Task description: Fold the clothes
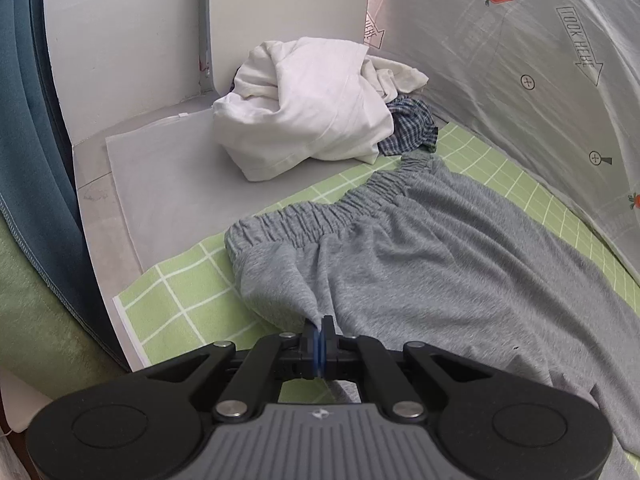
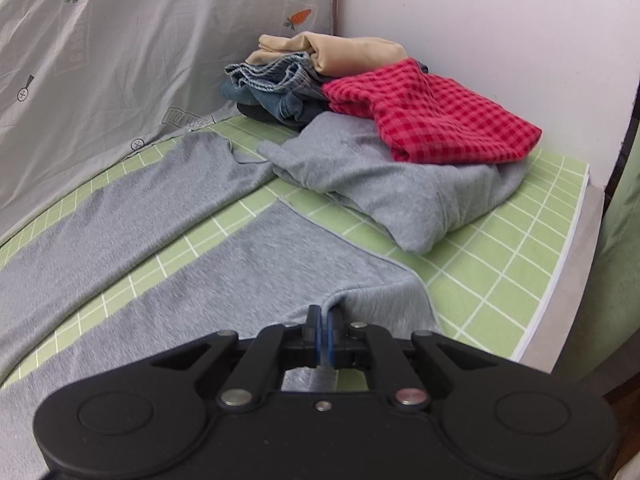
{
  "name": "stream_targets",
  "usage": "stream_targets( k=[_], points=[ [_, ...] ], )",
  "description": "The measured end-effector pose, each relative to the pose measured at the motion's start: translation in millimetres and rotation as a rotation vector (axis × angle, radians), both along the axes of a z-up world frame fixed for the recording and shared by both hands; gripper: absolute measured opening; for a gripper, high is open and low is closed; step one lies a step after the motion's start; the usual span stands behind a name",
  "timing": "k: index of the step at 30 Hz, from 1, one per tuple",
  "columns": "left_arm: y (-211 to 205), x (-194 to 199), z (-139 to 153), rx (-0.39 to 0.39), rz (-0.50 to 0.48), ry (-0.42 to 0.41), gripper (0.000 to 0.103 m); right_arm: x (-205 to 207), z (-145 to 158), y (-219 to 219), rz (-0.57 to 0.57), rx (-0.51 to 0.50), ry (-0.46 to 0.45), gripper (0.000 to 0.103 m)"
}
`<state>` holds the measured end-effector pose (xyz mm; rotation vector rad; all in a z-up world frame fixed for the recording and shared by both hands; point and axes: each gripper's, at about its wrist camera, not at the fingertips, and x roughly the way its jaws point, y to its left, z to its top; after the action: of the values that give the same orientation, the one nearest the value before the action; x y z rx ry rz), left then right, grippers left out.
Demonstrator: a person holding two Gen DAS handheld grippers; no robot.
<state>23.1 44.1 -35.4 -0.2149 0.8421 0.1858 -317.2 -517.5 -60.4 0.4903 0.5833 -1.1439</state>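
Grey sweatpants [image 1: 440, 248] lie spread on a green checked mat [image 1: 176, 296], with the elastic waistband [image 1: 320, 212] at the far end in the left wrist view. My left gripper [image 1: 321, 326] is shut on a pinch of the pants' near side edge below the waistband. In the right wrist view the two pant legs [image 2: 248, 264] run away over the mat [image 2: 500, 264]. My right gripper [image 2: 322, 316] is shut on the near edge of the nearer leg, and the fabric puckers up at the fingertips.
A crumpled white garment [image 1: 312, 108] and a dark plaid one [image 1: 412, 128] lie beyond the waistband. In the right wrist view a grey garment [image 2: 400, 184], a red checked one [image 2: 436, 116] and a pile of others [image 2: 296, 76] lie at the leg ends. A printed grey sheet [image 2: 140, 52] lines the far side.
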Motion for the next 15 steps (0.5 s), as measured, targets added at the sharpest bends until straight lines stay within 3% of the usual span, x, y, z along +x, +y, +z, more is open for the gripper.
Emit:
stream_targets(
  k=[9,15],
  points=[
    [-32,26,70,0.015,-0.050,-0.204,0.001,47,67,-13,0.076,-0.198,-0.102,0.003],
    [-44,55,58,-0.005,-0.033,-0.172,0.001,83,56,-30,0.104,-0.186,-0.065,0.003]
  ],
)
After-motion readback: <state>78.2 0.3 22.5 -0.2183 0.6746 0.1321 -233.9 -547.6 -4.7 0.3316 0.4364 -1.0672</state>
